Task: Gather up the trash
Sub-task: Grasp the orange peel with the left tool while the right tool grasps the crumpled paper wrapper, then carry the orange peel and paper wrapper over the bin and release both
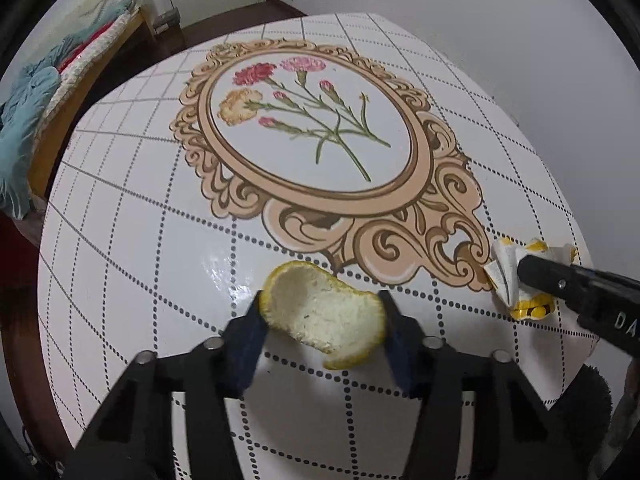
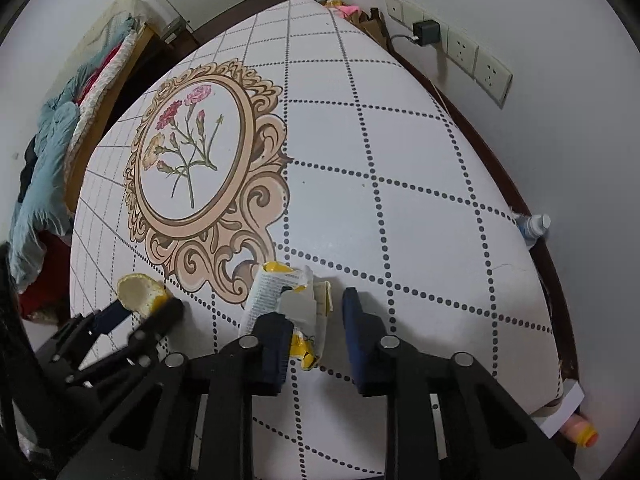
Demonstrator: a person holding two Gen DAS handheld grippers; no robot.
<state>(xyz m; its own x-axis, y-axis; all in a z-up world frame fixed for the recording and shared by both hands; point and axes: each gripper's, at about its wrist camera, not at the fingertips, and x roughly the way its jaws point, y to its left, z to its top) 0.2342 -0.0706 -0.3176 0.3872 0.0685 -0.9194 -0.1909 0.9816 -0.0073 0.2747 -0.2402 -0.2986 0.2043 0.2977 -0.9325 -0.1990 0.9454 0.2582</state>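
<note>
Left gripper (image 1: 322, 314) – closed onto orange peel (image 1: 320, 320), pads touching both edges, peel lying pith-up on patterned table (image 1: 120, 280). Right gripper (image 2: 318, 320) – jaws drawn nearly together over crumpled yellow-and-white wrapper (image 2: 272, 292) on the table; wrapper against one pad, actual pinch not discernible.

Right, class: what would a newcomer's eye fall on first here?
The big flower picture in its ornate oval frame, printed across the table's middle. Nearer, the left gripper pinches an orange peel, and to its right the right gripper clamps a crumpled yellow wrapper.
</note>
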